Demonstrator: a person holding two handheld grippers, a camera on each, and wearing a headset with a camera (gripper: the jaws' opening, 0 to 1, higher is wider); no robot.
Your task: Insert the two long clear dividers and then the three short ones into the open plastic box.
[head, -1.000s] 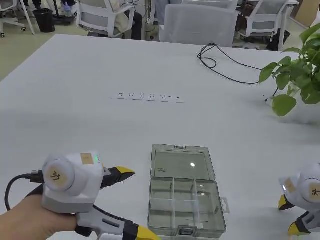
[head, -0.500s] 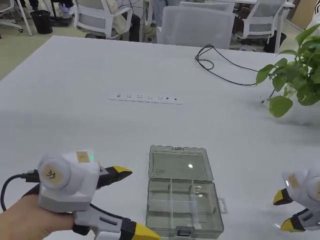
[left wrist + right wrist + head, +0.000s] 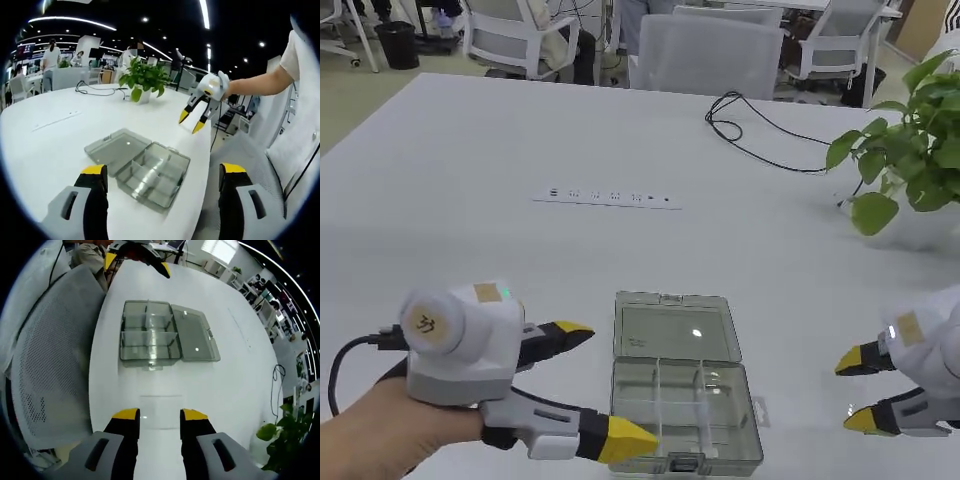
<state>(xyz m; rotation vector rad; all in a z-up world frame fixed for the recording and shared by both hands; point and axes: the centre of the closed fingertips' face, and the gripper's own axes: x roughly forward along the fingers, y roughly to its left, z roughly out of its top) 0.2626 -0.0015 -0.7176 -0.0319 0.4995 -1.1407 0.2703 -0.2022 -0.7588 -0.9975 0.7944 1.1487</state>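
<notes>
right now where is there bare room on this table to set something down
The widest bare patch of the white tabletop lies between the open clear grey plastic box and the flat white power strip. Left of the strip is bare too. It is crowded around the box: the left hand-held gripper flanks one side, the right hand-held gripper the other.

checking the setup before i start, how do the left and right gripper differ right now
The left gripper has its jaws spread wide; the right gripper holds its jaws closer together, though still apart. The left gripper sits close beside the box, its lower tip near the front left corner; the right gripper stands well off on the other side. Both have yellow tips, are open and hold nothing.
</notes>
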